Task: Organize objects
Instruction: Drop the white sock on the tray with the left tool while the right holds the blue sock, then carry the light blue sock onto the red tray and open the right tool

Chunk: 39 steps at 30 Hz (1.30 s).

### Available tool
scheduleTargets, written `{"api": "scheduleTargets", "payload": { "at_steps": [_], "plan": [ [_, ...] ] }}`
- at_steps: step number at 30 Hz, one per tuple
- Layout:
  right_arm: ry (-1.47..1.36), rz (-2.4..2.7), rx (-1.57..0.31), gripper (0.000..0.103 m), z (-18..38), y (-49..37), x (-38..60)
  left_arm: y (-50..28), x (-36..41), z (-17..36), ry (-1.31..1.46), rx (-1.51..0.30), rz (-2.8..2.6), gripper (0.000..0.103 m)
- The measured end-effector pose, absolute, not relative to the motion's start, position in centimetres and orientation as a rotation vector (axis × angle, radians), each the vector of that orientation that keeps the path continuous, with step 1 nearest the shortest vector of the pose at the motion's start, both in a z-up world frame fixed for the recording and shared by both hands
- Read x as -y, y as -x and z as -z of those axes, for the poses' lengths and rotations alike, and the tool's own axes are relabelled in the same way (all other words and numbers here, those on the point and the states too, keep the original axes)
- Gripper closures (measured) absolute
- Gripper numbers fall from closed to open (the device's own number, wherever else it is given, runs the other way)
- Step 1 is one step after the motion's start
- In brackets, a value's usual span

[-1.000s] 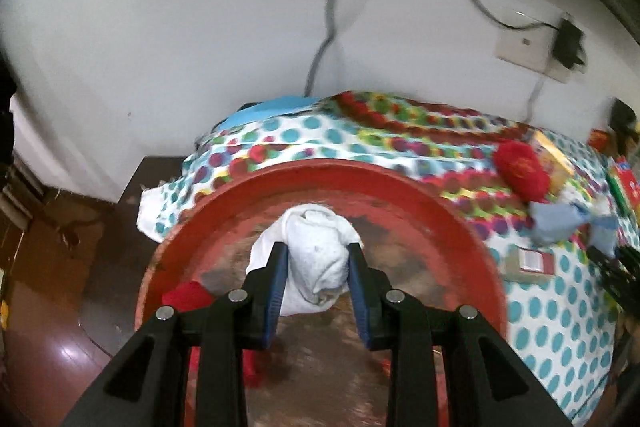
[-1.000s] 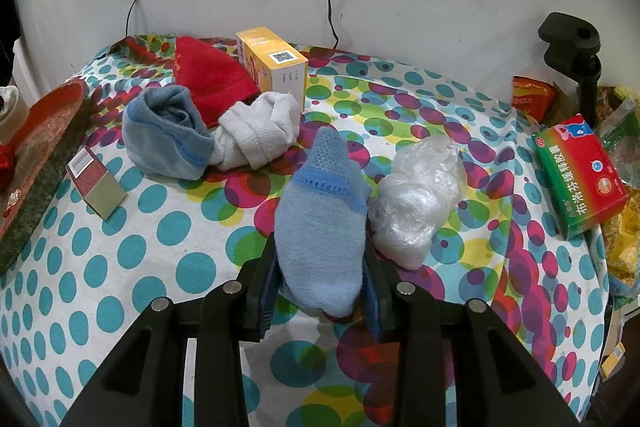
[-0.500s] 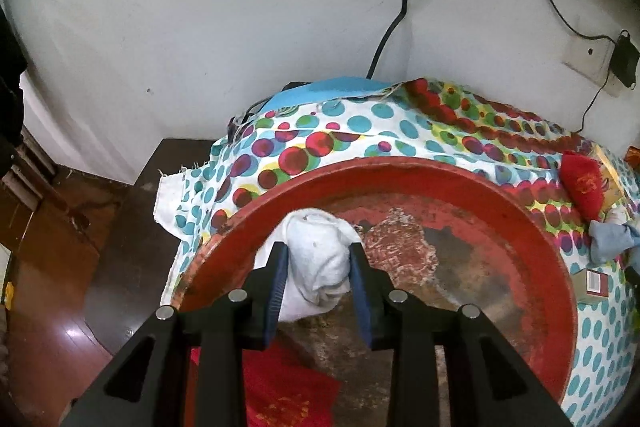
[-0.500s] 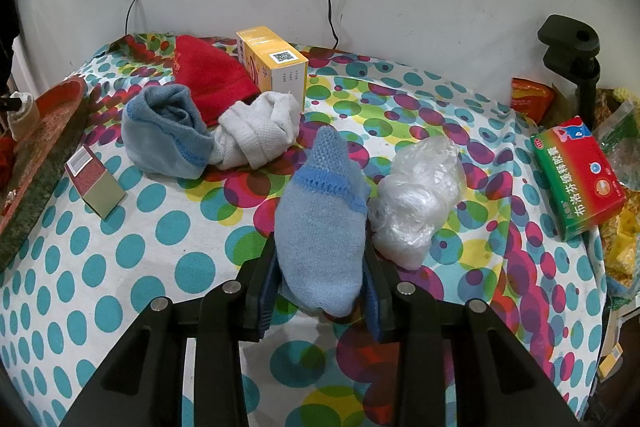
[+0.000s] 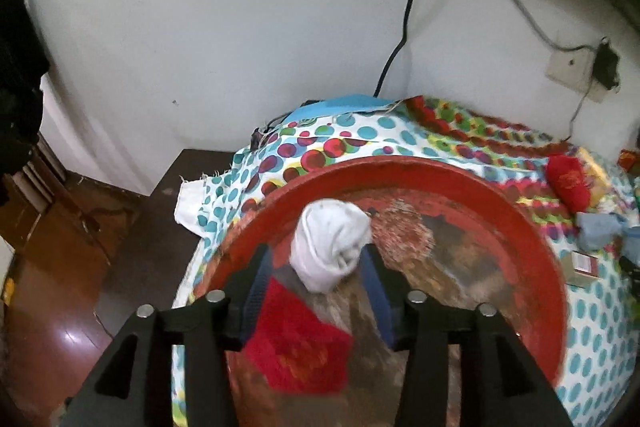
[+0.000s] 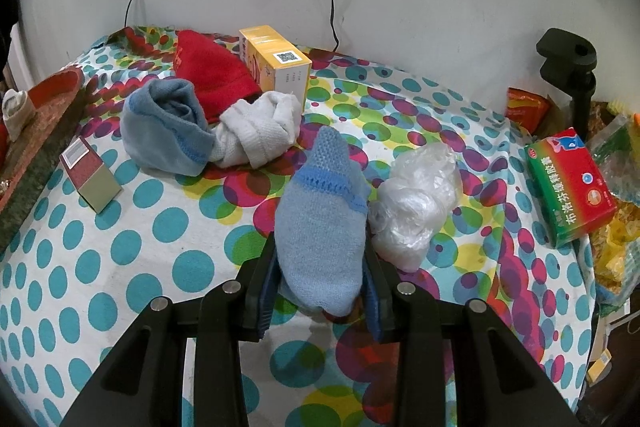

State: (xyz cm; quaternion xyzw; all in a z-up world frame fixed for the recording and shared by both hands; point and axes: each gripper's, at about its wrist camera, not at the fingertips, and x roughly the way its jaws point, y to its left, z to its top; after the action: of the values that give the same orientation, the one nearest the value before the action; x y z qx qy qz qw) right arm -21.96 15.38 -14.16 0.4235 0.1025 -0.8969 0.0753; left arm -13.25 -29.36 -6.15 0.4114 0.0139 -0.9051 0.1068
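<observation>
Two grippers: left gripper (image 5: 316,281) jaws spread, white rolled sock (image 5: 329,243) between them over red tray (image 5: 520,227).
Right gripper (image 6: 320,287): jaws pinching light-blue sock (image 6: 320,239); plastic bag (image 6: 416,203) at 3 o'clock.

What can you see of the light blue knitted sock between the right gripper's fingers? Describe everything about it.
The light blue knitted sock is soft wool-like knit with a darker blue band across its upper part. It lies flat and lengthwise on the polka-dot tablecloth, its narrow end pointing away from the camera. The right gripper is closed on its near end, a pad on each side. Its right edge meets a crumpled clear plastic bag.
</observation>
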Motion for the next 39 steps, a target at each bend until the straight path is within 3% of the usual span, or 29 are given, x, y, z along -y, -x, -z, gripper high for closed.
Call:
{"api": "scheduleTargets", "payload": {
  "at_steps": [7, 17, 23, 39],
  "plan": [
    [-1.267, 2.698, -0.337, 0.070, 14.2, 21.9, -15.0, 7.9, 27.5, 6.5, -1.202, -0.238, 2.739, 0.052],
    [-1.270, 2.703, -0.337, 0.068, 14.2, 21.8, -15.0, 5.2, 26.8, 7.6, -1.184, -0.249, 2.735, 0.052],
    [-1.321, 2.706, -0.278, 0.073, 13.4, 21.6, -14.4, 4.9, 27.9, 7.8, -1.180, -0.308, 2.729, 0.052],
    [-1.213, 2.615, -0.165, 0.073, 9.1, 16.6, -6.8, 3.4, 31.6, 6.8, -1.073, -0.320, 2.622, 0.052]
  ]
}}
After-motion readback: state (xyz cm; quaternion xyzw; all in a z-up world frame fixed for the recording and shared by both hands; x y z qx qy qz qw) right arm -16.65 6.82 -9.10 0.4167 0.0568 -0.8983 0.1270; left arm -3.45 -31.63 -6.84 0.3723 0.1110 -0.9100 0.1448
